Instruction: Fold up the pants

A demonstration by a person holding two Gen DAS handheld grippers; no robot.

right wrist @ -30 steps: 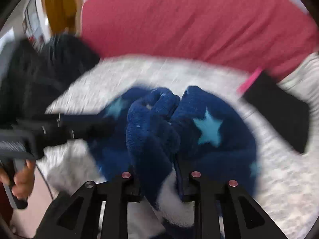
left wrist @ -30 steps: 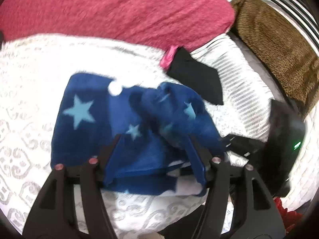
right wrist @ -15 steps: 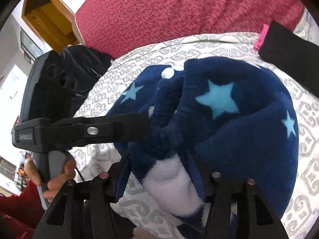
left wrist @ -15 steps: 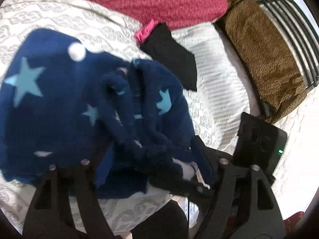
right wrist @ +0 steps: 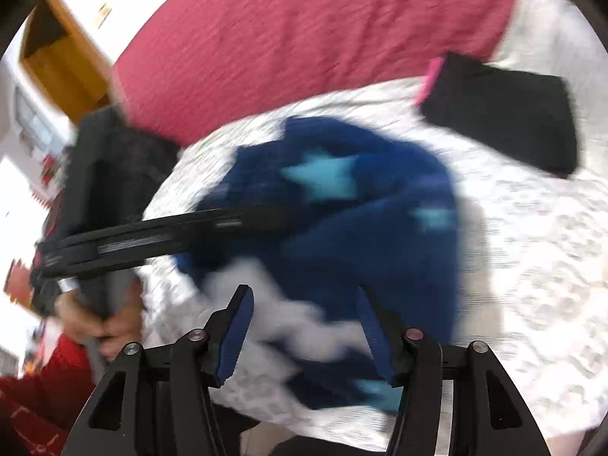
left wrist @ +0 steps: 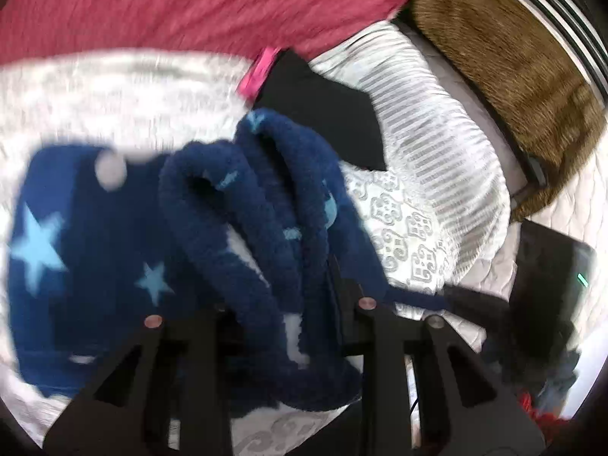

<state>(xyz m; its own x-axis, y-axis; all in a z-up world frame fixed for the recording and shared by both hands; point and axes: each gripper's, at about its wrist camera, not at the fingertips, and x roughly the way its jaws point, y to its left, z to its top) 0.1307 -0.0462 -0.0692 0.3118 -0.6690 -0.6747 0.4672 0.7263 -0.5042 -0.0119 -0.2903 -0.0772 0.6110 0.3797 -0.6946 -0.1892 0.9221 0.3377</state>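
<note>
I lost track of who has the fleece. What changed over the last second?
The right gripper let go of the blue star pants; its jaws have just been opening. The left gripper has just been closing and now pinches the bunched fleece. The black garment stayed put.

No lettering, label, brand or number is legible anywhere in either blurred wrist view of the bed.
</note>
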